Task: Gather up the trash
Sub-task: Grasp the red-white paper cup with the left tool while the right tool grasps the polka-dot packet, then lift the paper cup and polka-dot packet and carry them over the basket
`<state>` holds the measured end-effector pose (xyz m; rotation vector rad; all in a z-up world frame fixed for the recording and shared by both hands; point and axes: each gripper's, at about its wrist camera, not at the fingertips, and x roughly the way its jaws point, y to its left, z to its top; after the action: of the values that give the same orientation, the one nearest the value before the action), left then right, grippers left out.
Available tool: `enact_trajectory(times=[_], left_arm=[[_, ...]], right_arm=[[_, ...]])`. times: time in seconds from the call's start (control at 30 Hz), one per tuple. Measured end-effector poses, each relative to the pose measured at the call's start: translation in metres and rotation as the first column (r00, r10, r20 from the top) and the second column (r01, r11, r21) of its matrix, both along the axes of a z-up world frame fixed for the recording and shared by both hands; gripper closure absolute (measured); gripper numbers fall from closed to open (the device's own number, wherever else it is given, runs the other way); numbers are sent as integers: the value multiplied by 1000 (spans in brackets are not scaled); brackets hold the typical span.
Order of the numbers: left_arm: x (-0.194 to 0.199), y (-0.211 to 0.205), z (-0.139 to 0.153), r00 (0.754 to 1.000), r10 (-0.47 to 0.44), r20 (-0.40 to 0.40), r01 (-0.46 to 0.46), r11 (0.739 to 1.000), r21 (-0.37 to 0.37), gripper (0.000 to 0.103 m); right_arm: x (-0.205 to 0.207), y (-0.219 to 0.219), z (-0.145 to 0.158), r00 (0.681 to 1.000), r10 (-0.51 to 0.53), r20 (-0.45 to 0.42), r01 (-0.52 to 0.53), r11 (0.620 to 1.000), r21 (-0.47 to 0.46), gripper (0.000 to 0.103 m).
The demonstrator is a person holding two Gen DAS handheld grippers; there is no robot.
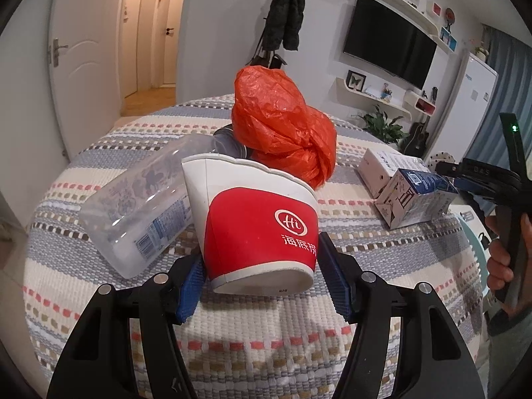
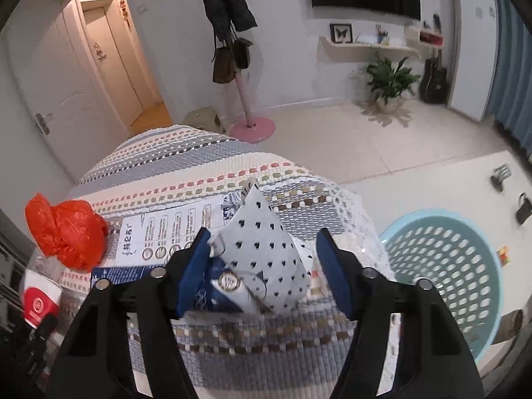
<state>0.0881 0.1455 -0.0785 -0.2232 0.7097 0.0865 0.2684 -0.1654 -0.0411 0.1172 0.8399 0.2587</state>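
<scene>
My left gripper [image 1: 262,279] is spread wide around the base of the red paper cup [image 1: 256,222], which lies tipped on the striped cloth [image 1: 266,342]; pads beside it, contact unclear. A clear bottle [image 1: 139,206] lies left of the cup, an orange bag [image 1: 282,126] beyond it. My right gripper [image 2: 262,272] is also spread, a dotted carton [image 2: 266,259] between its fingers (not clamped). A blue basket [image 2: 449,276] sits to its right, on the floor.

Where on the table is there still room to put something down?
Bare cloth shows at the far end, beyond the flat carton. There is also a strip at the near edge, in front of the red cup. The middle is crowded: clear bottle, cup and orange bag are bunched together.
</scene>
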Motion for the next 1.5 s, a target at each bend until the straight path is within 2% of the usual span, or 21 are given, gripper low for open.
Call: enact_trajectory(times=[0.13, 0.2, 0.23, 0.43, 0.73, 1.0, 1.1, 1.27, 1.5], left_arm=[[5, -6, -1, 1000, -4, -12, 4, 1000, 5, 42], [6, -8, -1, 1000, -4, -16, 4, 1000, 16, 42], [7, -10, -1, 1000, -2, -16, 2, 1000, 21, 42], [9, -23, 6, 1000, -7, 4, 7, 999, 42, 42], [20, -71, 65, 984, -118, 133, 107, 991, 84, 42], [54, -141, 97, 945, -266, 188, 255, 963, 82, 42], [72, -174, 100, 928, -323, 187, 314, 946, 77, 42], [94, -224, 90, 903, -397, 161, 388, 918, 87, 42], [132, -289, 49, 869, -491, 66, 490, 871, 34, 42]], right_arm=[[11, -5, -4, 1000, 12, -26, -11, 1000, 24, 70], [15, -11, -7, 999, 15, -36, -13, 999, 44, 73], [15, -13, -7, 999, 14, -36, -12, 999, 45, 81], [9, -27, -5, 1000, 9, -5, -9, 999, 43, 95], [-16, -70, 33, 983, -65, 169, 55, 996, 64, 95], [-29, -133, 46, 963, -174, 208, 155, 983, 104, 95], [-32, -161, 40, 956, -221, 195, 202, 973, 111, 95], [-30, -209, 11, 948, -297, 117, 280, 949, 144, 95], [-32, -261, -32, 912, -409, -3, 404, 898, 177, 95]])
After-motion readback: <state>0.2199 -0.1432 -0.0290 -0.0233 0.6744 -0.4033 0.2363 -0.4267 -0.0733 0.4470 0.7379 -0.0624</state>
